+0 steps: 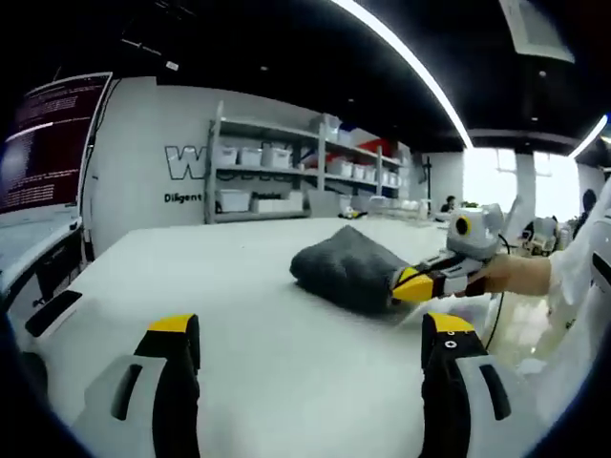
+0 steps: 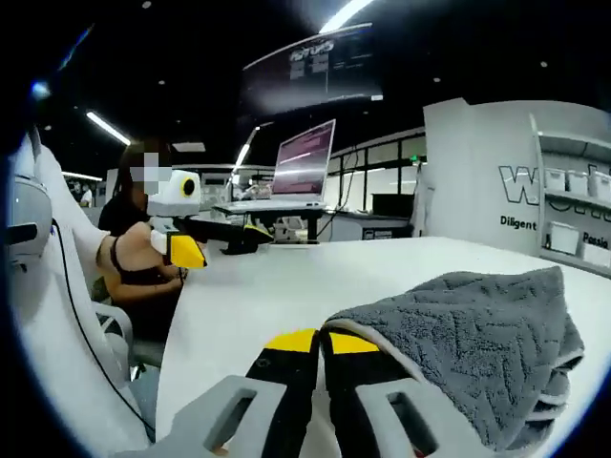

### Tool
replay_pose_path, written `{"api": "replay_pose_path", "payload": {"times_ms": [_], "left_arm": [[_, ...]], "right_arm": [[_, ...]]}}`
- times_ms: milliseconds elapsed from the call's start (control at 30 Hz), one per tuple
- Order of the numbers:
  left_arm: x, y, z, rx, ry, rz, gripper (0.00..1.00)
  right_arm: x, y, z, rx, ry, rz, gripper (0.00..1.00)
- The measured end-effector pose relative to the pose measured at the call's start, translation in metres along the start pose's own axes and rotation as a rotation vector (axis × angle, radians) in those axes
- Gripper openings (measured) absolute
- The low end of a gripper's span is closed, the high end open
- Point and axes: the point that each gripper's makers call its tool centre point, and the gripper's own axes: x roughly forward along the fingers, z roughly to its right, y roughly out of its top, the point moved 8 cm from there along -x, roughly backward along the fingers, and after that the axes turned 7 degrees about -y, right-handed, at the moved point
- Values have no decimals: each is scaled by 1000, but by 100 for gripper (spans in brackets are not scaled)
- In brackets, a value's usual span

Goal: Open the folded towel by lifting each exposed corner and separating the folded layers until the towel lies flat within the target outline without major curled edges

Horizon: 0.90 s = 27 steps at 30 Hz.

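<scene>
Two yellow-tipped grippers work over a white surface [image 1: 258,315] that carries a folded grey towel [image 1: 346,267]. In the left gripper view the towel sits right of centre, a bunched stack with a chevron weave, and the left gripper [image 1: 310,339] rises from the bottom edge with its jaws spread wide apart, grasping nothing, well short of the cloth. At the right of that frame the right gripper [image 1: 412,286] reaches in from a person's hand [image 1: 511,275], its yellow tips pressed against the towel's near right edge.

In the right gripper view the towel [image 2: 477,339] fills the lower right, several layers showing at its right side. The right gripper [image 2: 320,345] has its jaws clenched together at bottom centre, with a pale hem of the towel lying just at their tips; whether cloth is pinched between them cannot be told. The left gripper [image 2: 186,250] shows at middle left of this frame.

Behind, a white wall carries large grey letters beginning "W" [image 1: 183,162] with smaller dark print starting "Diligent" [image 1: 181,198] below. Shelving [image 1: 286,176] holds white bins. A laptop screen [image 2: 304,157] with pink text glows at upper centre.
</scene>
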Motion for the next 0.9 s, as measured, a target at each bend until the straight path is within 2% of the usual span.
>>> {"api": "replay_pose_path", "payload": {"times_ms": [133, 200, 267, 433, 467, 533, 633, 767, 900], "left_arm": [[3, 4, 1, 0, -9, 13, 94], [5, 7, 2, 4, -10, 18, 94], [7, 10, 3, 14, -11, 18, 94], [16, 16, 9, 52, -22, 16, 94], [19, 18, 12, 68, -27, 14, 94], [26, 20, 18, 103, -41, 0, 95], [38, 24, 31, 152, -85, -18, 95], [59, 28, 52, 225, -163, -50, 94], [87, 28, 73, 298, -242, -94, 93]], "right_arm": [[16, -2, -8, 23, 2, 4, 0], [18, -1, -10, -2, -5, 7, 0], [13, 1, -7, -37, -26, 19, 0], [-25, -3, -13, -50, -71, 25, 19], [-40, -3, -13, -73, -109, 36, 21], [-65, -2, -11, -66, -160, 69, 27], [-98, -5, 1, -81, -303, 75, 35], [-143, -15, 17, -79, -503, 33, 49], [-176, -27, 23, -45, -620, -3, 59]]}}
